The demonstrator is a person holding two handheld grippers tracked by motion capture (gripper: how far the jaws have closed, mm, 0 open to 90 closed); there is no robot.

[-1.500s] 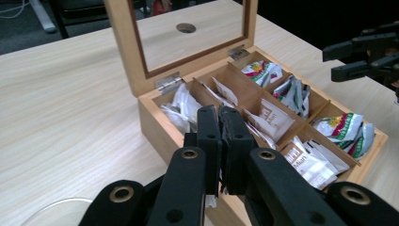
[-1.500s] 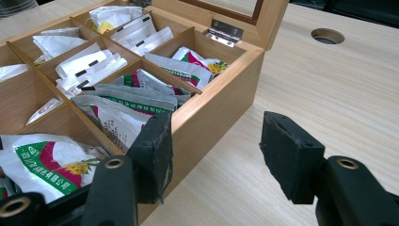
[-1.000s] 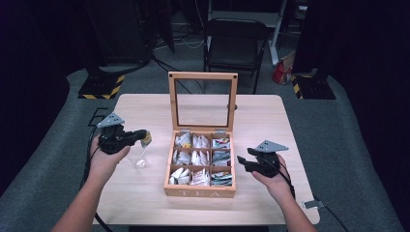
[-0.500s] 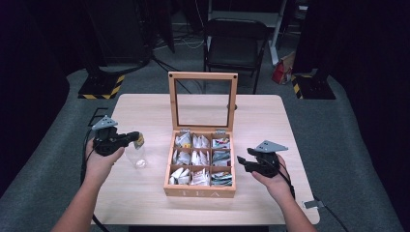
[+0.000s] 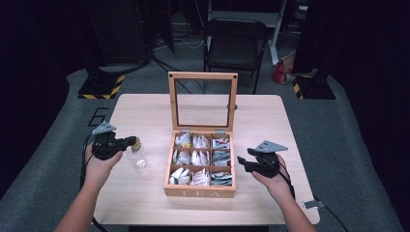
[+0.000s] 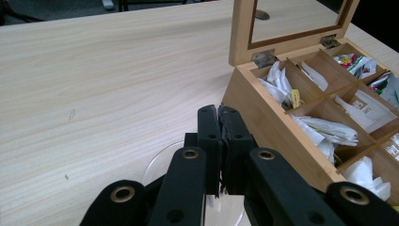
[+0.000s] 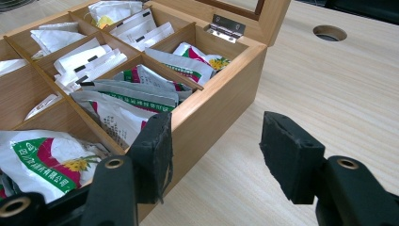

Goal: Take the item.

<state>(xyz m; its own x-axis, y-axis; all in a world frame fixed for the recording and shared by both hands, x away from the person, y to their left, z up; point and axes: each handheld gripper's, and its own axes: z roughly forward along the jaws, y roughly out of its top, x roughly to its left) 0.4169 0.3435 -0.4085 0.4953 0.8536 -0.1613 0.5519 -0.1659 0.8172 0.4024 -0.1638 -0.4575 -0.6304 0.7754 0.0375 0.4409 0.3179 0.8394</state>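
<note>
An open wooden tea box (image 5: 199,192) stands mid-table, its glass lid upright and its compartments full of tea bags (image 5: 193,157). My left gripper (image 5: 130,141) is shut just left of the box, above a clear glass (image 5: 137,158), and a small yellow tea bag tag (image 5: 138,143) sits at its tip. In the left gripper view the shut jaws (image 6: 219,113) hang over the glass rim (image 6: 157,160), with the box (image 6: 263,113) to their right. My right gripper (image 5: 244,162) is open beside the box's right wall (image 7: 221,61); its jaws (image 7: 214,150) hold nothing.
The light wooden table (image 5: 270,121) has a round cable hole (image 7: 329,32) behind the box. A black chair (image 5: 234,46) stands beyond the far edge. Bare tabletop lies to the left of the glass and to the right of the box.
My left gripper has moved left and a little lower, carrying the yellow tag with it toward the glass. The right gripper has kept still.
</note>
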